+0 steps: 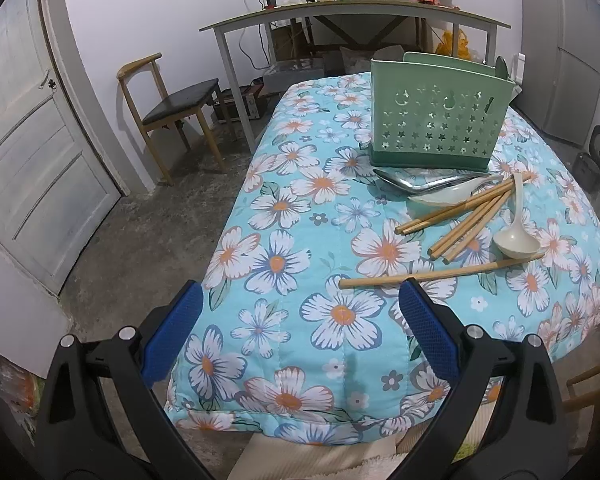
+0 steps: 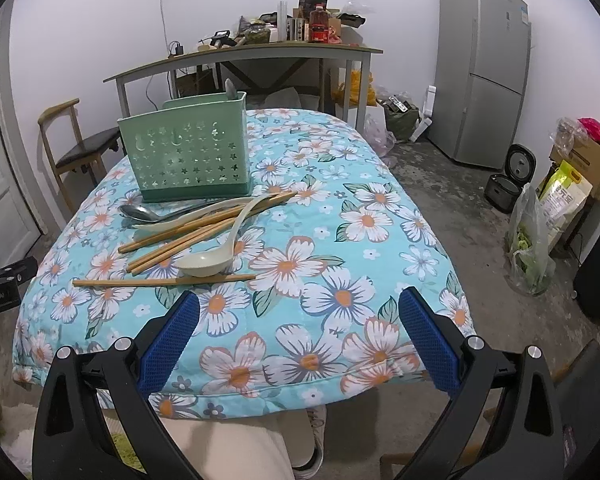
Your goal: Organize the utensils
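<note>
Utensils lie heaped on a table under a flowered cloth (image 2: 340,240): bamboo chopsticks (image 2: 188,236), a cream ladle (image 2: 208,264), a white spoon (image 2: 172,222) and a steel spoon (image 2: 140,211), all just in front of a green holder (image 2: 188,152) standing upright toward the far edge. One loose chopstick (image 1: 440,274) lies across nearest the front edge. Left gripper (image 1: 300,332) and right gripper (image 2: 300,332) hover above the near edge, jaws spread wide, holding nothing.

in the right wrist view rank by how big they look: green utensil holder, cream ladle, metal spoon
1. green utensil holder
2. cream ladle
3. metal spoon, though it is partly hidden and farther away, so its place after the ladle is unsure.
</note>
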`<control>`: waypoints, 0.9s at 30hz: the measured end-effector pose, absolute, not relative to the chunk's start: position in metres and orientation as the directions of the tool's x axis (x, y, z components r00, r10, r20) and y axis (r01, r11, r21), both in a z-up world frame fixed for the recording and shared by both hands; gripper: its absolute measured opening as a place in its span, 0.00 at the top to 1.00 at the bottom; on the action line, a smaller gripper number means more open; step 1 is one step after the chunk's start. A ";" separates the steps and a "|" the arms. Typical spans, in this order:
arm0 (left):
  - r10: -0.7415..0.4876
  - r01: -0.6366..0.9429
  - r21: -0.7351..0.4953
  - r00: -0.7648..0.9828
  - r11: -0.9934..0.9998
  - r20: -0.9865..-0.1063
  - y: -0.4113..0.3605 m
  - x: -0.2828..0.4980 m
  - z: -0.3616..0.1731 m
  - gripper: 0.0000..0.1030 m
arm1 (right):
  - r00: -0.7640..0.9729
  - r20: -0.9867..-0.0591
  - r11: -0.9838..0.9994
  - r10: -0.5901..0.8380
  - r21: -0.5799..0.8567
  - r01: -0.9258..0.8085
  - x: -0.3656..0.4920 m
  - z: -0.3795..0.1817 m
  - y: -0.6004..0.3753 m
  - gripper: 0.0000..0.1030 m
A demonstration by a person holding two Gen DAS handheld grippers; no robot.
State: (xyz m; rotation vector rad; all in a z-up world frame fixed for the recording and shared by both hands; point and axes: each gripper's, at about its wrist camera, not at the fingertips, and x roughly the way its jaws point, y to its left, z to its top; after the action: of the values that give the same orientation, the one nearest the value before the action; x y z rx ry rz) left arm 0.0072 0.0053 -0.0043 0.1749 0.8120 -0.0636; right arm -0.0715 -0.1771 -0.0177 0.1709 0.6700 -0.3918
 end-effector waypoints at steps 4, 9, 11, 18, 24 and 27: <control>0.012 0.127 0.137 0.687 0.982 -0.726 0.005 0.005 -0.006 0.08 | 0.714 -0.633 0.913 -0.298 0.028 0.406 -0.072 -0.018 -0.177 0.06; 0.012 0.132 0.141 0.683 0.981 -0.730 0.003 0.003 -0.008 0.08 | 0.713 -0.633 0.914 -0.300 0.023 0.405 -0.073 -0.018 -0.177 0.06; 0.012 0.136 0.142 0.680 0.980 -0.733 0.002 0.002 -0.007 0.08 | 0.714 -0.632 0.915 -0.300 0.022 0.404 -0.073 -0.017 -0.177 0.06; 0.015 0.141 0.152 0.682 0.978 -0.731 0.001 0.002 -0.005 0.08 | 0.717 -0.629 0.915 -0.302 0.021 0.403 -0.074 -0.016 -0.176 0.06; 0.038 0.140 0.184 0.689 0.973 -0.724 -0.001 0.001 -0.005 0.08 | 0.717 -0.629 0.915 -0.301 0.021 0.403 -0.074 -0.016 -0.176 0.06; 0.042 0.145 0.187 0.671 0.972 -0.740 0.000 0.002 -0.006 0.08 | 0.717 -0.629 0.915 -0.302 0.021 0.404 -0.074 -0.016 -0.176 0.06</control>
State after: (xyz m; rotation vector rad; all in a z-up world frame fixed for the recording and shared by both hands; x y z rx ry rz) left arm 0.0024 0.0002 -0.0056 0.2388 0.8354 -0.0584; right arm -0.0742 -0.1760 -0.0160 0.1610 0.6660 -0.3921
